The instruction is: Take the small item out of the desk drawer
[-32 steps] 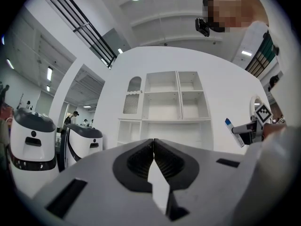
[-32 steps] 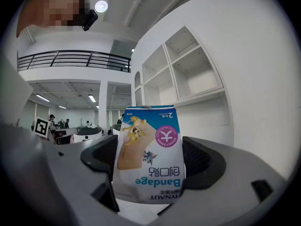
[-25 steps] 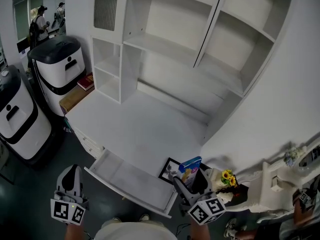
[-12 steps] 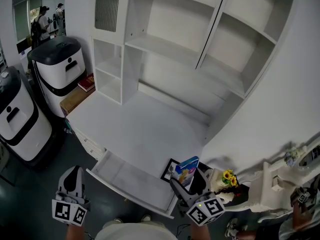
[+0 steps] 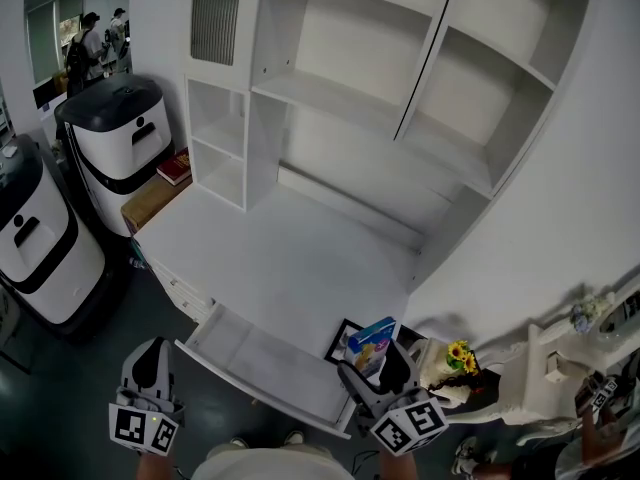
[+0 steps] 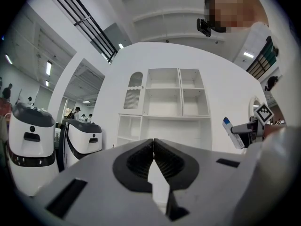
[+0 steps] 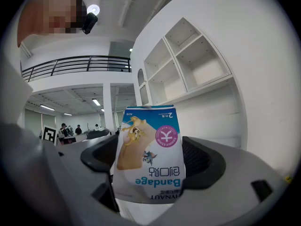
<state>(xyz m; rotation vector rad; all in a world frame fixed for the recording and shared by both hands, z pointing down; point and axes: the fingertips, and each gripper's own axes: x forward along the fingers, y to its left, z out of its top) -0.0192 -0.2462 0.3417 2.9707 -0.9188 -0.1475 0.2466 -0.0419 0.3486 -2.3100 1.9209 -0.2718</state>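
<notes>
My right gripper is shut on a small blue and white bandage box, held upright above the right end of the open desk drawer. In the right gripper view the bandage box stands upside down between the black pads. The drawer is pulled out from the white desk and its inside looks bare. My left gripper hangs low at the left, in front of the drawer's left end; its jaws are pressed together with nothing between them.
A white hutch with open shelves rises behind the desk. Two black and white machines stand at the left, with a red book on a box. A dark picture frame, sunflowers and white ornaments sit to the right.
Both grippers have drifted slightly lower in the head view. The right gripper still holds the bandage box; the drawer stays open.
</notes>
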